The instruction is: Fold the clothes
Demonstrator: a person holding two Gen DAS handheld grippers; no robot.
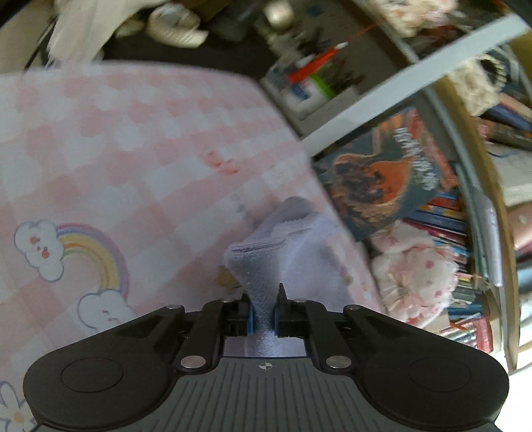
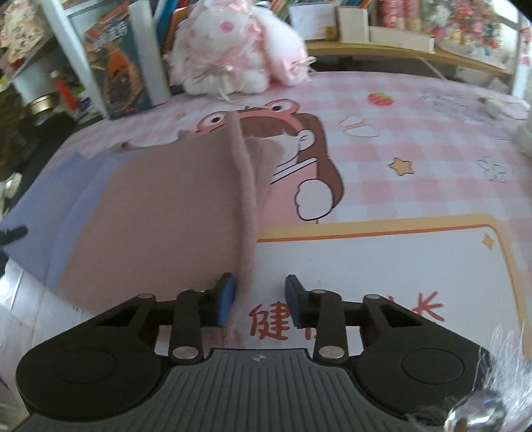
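My left gripper (image 1: 263,312) is shut on a pale lavender cloth (image 1: 282,242), whose bunched folded corner rises from between the pads above the pink checked table cover (image 1: 116,149). In the right wrist view my right gripper (image 2: 260,299) is open, its left pad touching the raised edge of a dusty-pink cloth (image 2: 159,219) that lies spread over the left of the cover. The lavender cloth (image 2: 50,206) shows beneath it on the left. The dusty-pink cloth's right edge stands up as a fold running away from the gripper.
A pink and white plush toy (image 2: 239,50) sits at the table's far edge, also in the left wrist view (image 1: 415,275). Shelves with books (image 1: 392,172) and boxes (image 2: 352,23) stand behind. The cover's printed cartoon area (image 2: 382,259) lies to the right.
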